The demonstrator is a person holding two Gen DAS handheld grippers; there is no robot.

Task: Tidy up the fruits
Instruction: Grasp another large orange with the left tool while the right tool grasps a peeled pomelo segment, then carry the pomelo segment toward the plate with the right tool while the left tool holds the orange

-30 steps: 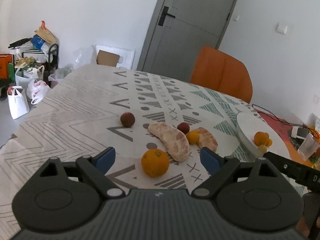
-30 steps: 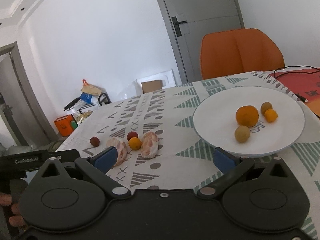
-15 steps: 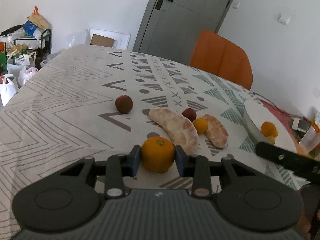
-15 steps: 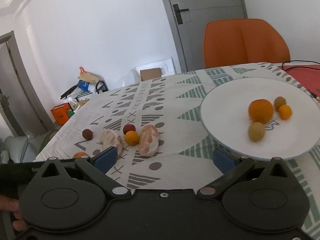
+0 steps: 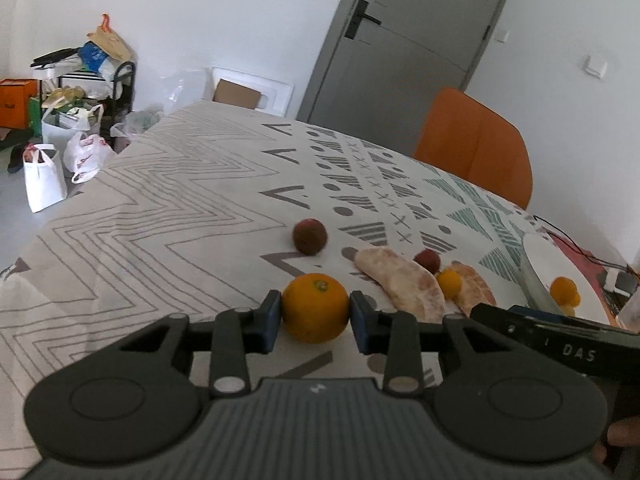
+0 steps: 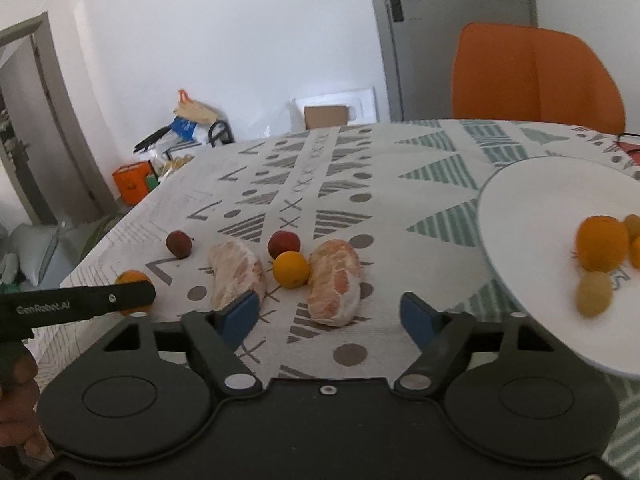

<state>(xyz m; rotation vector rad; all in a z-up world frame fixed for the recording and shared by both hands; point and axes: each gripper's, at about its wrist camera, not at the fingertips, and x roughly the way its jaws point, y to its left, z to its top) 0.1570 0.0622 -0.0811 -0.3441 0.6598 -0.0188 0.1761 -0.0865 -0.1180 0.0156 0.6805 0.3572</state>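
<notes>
The left gripper (image 5: 316,316) has its jaws clamped on the large round orange (image 5: 316,307), blue pads pressed to either side of it at mid-height while the fruit sits on the patterned cloth of the counter (image 5: 168,216). The right gripper (image 6: 328,314) hangs over the peeled pinkish pomelo segment (image 6: 335,282) with its jaws closing; the segment lies between and just beyond the blue pads, not touched by either.

Nearby lie a second peeled pomelo segment (image 6: 239,270), a small orange citrus (image 6: 291,269) between the two segments, a small red fruit (image 6: 283,242) just behind it, and a dark reddish-brown fruit (image 6: 179,243) further left. The white round plate (image 6: 532,208) off to the right already carries a big orange and a few small yellowish fruits.

To do this step well, the left hand should lift the orange straight up before swinging toward the plate, since a round fruit held at its widest line can slip if dragged. The right jaws should close across the segment's narrow width, low enough to catch its body; the soft flesh calls for a gentle squeeze. The blur at the plate's edge makes it hard to judge free room there, so set fruit down on the bare near side.
</notes>
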